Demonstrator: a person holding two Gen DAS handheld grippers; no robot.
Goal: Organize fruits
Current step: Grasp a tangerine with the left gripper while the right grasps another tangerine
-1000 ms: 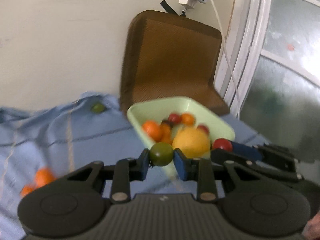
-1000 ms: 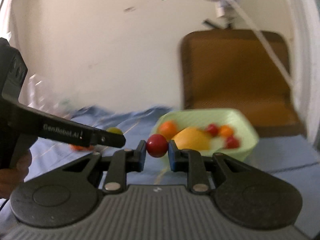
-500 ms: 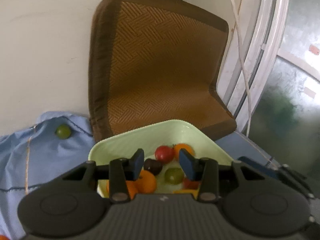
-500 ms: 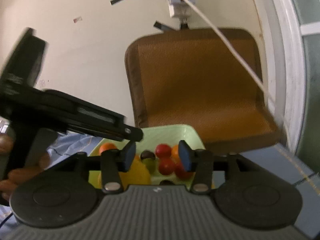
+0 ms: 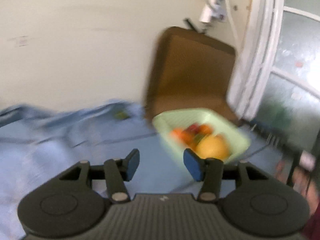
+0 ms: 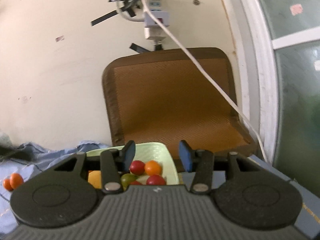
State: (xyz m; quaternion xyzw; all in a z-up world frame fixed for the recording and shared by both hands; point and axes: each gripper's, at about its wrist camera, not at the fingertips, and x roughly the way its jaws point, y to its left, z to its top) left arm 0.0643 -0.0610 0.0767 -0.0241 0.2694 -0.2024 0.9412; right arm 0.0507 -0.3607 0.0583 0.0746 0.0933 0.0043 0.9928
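Pale-green plastic, the fruit tray (image 5: 202, 118) sits on a blue cloth (image 5: 60, 140) in the left wrist view, smeared by motion, with a large yellow-orange fruit (image 5: 213, 147) at its near end and smaller orange and red ones behind it. The left gripper (image 5: 161, 165) is off to the tray's left over bare cloth; its jaws are opening and nothing lies between them. A small green blur (image 5: 121, 115) far back on the cloth is probably a stray fruit, though the blur makes that uncertain. That would be a fair next target: aim the gap squarely over it before closing, and close gently so a round fruit does not squirt out

From the right wrist view, sharper, the right gripper (image 6: 157, 158) hangs over the tray's (image 6: 154, 150) far corner, released and empty, blue pads (image 6: 185, 156) well apart. Below it lie a red cherry tomato (image 6: 137, 167), a small orange fruit (image 6: 153, 167), another red one and a green one. Two orange fruits (image 6: 13, 181) wait on the cloth at far left. Lifting clear of the rim before swinging away should avoid nudging the tray; a brown woven chair (image 6: 172, 98) stands just behind it
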